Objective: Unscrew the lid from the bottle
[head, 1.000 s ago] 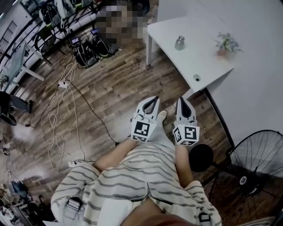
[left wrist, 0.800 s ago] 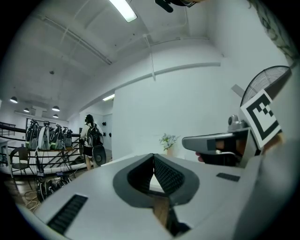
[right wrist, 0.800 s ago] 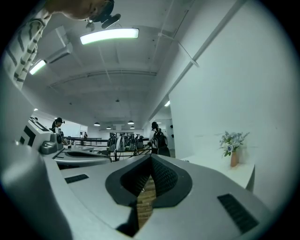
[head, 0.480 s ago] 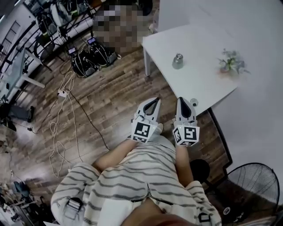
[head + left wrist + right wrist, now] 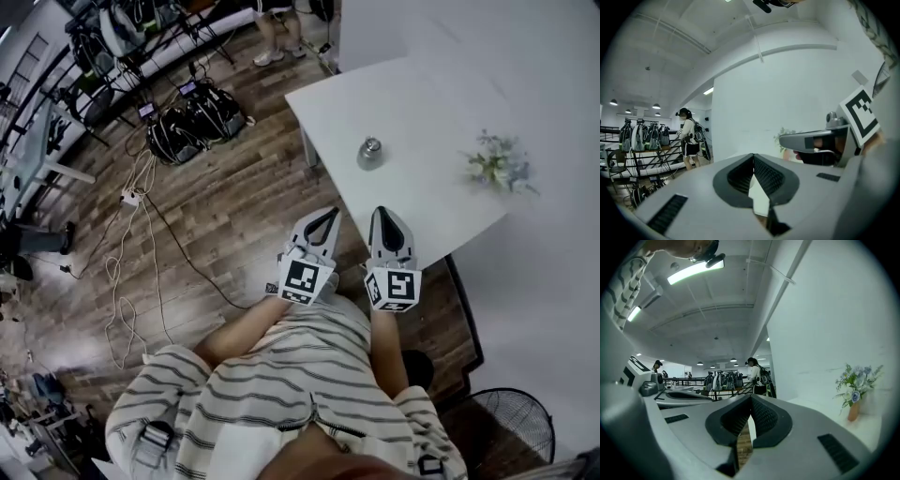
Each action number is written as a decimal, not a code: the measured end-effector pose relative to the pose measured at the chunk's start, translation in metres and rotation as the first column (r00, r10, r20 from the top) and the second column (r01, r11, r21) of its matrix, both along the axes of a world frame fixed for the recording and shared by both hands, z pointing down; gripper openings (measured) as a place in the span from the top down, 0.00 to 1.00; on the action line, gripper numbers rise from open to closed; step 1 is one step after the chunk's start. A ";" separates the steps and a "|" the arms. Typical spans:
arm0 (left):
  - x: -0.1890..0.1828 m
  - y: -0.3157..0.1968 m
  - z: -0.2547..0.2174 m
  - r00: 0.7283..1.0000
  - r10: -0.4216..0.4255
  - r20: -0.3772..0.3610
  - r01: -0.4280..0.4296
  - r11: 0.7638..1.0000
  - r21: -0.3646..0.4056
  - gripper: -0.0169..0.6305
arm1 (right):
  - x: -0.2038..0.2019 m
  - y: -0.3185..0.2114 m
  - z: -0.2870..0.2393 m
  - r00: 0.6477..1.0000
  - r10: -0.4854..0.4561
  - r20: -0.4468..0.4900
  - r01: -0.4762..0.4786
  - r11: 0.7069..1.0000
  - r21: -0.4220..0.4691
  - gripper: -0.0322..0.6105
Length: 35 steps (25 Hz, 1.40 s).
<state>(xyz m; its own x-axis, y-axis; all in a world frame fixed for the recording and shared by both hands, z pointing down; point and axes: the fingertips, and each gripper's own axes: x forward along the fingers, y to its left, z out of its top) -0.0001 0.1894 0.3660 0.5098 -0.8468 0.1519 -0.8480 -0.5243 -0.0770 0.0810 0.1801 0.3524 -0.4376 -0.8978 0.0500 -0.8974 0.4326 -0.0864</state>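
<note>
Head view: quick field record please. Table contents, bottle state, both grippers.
table: white table on a wood floor
bottle: small metallic bottle, upright on the table; lid appears to be on
other item: flower vase, right of the bottle and apart from it
left gripper: fingers together, nothing between them
right gripper: fingers together, nothing between them
gripper position: side by side near the table's near edge, short of the bottle, no contact
background: dark bags on the floor
</note>
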 end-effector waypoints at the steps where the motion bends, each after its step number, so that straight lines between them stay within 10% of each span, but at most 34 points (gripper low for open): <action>1: 0.001 -0.006 0.002 1.000 -0.001 0.004 0.001 1.000 -0.006 0.98 | 0.001 -0.006 0.002 1.000 -0.002 -0.001 0.002 1.000 -0.004 0.94; 35: 0.000 -0.182 0.102 0.972 0.223 0.075 -0.201 0.953 -0.227 0.89 | -0.015 -0.175 0.085 0.988 0.113 -0.101 -0.134 0.963 -0.234 0.88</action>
<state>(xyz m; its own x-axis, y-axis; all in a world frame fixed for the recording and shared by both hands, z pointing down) -0.0005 0.0079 0.4680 0.6471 -0.6622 0.3778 -0.7095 -0.7044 -0.0197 0.0665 0.0046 0.4378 -0.3087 -0.9018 0.3025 -0.9511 0.2942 -0.0937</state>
